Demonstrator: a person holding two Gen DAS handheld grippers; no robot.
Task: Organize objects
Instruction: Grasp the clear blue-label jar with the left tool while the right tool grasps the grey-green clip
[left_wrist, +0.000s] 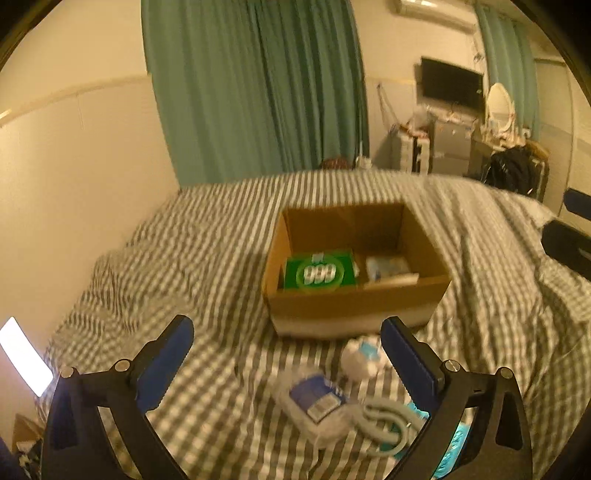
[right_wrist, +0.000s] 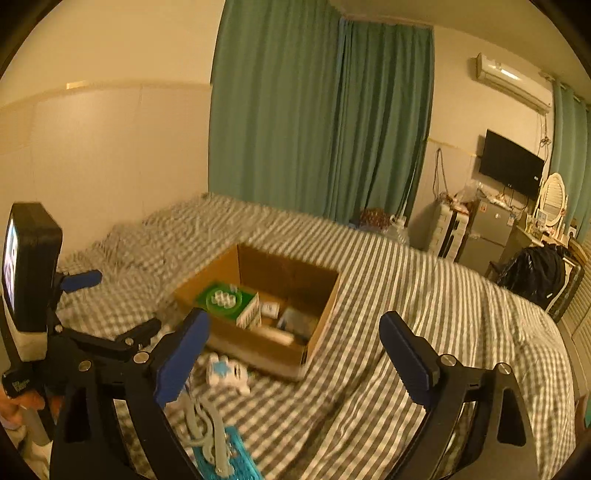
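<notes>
An open cardboard box (left_wrist: 354, 306) (right_wrist: 258, 343) sits on a grey-striped bed. Inside lie a green box (left_wrist: 319, 271) (right_wrist: 223, 299) and small white packets (left_wrist: 389, 269). In front of the box lie a white-and-blue pack (left_wrist: 360, 356) (right_wrist: 225, 373), a clear bag with a blue label (left_wrist: 314, 402), a pale grey curved clip (left_wrist: 384, 421) (right_wrist: 207, 424) and a teal item (right_wrist: 231, 458). My left gripper (left_wrist: 288, 354) is open above these loose items, holding nothing. My right gripper (right_wrist: 295, 347) is open in the air near the box's front corner, empty.
The striped bedspread (left_wrist: 184, 258) is rumpled at left and right. A wall and teal curtains (left_wrist: 258, 88) stand behind the bed. Beyond the far right edge are a suitcase, cabinet, dark bag (right_wrist: 532, 273), wall television and mirror. The left gripper's body (right_wrist: 33, 280) shows at left.
</notes>
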